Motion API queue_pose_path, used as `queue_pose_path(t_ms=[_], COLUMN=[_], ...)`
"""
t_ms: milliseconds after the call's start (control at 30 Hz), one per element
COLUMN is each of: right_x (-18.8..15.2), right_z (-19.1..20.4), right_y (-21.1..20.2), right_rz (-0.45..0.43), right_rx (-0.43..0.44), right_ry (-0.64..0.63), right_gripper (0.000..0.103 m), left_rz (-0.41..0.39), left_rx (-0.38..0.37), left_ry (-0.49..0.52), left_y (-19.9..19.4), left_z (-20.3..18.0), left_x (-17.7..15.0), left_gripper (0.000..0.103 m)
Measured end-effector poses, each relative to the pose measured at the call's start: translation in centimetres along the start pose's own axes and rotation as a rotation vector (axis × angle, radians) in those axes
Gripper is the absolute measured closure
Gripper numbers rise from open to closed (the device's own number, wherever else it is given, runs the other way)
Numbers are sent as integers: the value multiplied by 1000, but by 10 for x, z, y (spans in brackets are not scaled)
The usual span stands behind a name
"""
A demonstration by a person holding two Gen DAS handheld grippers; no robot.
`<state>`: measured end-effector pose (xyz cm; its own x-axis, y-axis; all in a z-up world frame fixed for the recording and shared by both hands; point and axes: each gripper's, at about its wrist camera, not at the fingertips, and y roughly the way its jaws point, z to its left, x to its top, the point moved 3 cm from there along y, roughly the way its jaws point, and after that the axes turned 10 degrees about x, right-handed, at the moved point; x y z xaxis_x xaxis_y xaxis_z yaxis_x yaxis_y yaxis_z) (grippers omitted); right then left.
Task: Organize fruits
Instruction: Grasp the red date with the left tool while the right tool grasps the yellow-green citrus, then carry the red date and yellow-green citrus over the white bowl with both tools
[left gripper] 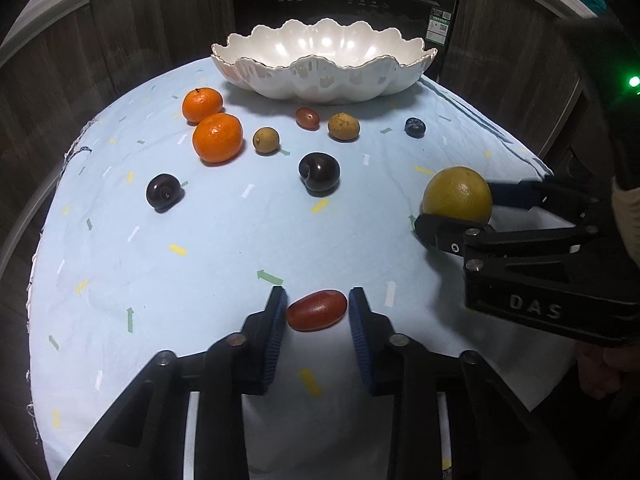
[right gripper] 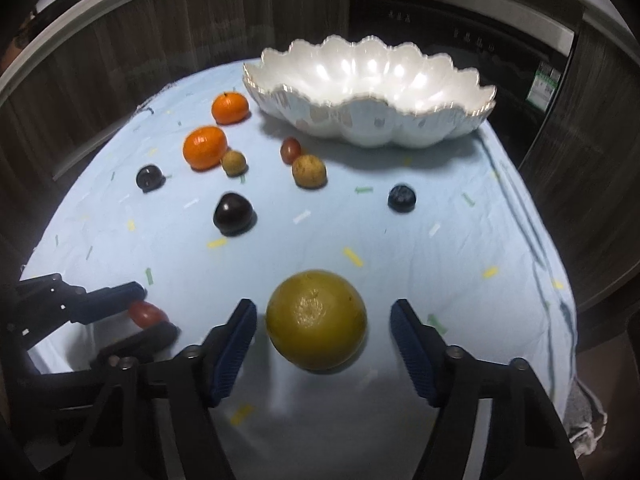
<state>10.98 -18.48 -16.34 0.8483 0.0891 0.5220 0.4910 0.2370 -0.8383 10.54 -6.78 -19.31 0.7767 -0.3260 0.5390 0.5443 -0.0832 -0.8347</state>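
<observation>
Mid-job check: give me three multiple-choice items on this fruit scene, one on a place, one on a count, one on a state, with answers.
1. What lies between the left gripper's fingers?
A. red oblong fruit
B. blueberry
C. orange

2. How many bright orange citrus fruits lie on the cloth?
A. one
B. two
C. four

3. What is the state of the white bowl?
A. piled with fruit
B. tipped over
C. upright, no fruit seen inside

Answers:
1 A: the red oblong fruit sits between the blue pads.
2 B: one orange and another orange lie left of the bowl.
3 C: the white bowl stands upright at the far edge and its visible inside is bare.
</observation>
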Motion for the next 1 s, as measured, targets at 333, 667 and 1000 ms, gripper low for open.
queue_pose_path(t_ms=[333, 667, 1000], right_x=[-4, 3, 14], right_z=[-2, 0, -1], right_y=[3, -9, -21], right_rz=[17, -24, -54], right_rx=[38, 36, 14], right_ry=[25, 20, 9], right_gripper=[54, 54, 54], left_rz=[1, -17, -32], left_rx=[1, 19, 41], left_ry=[-4, -7, -14], left_y=[-1, -6, -9], left_z=[-1, 1, 8], left_x=[1, 5, 17], left_gripper=[75, 75, 75])
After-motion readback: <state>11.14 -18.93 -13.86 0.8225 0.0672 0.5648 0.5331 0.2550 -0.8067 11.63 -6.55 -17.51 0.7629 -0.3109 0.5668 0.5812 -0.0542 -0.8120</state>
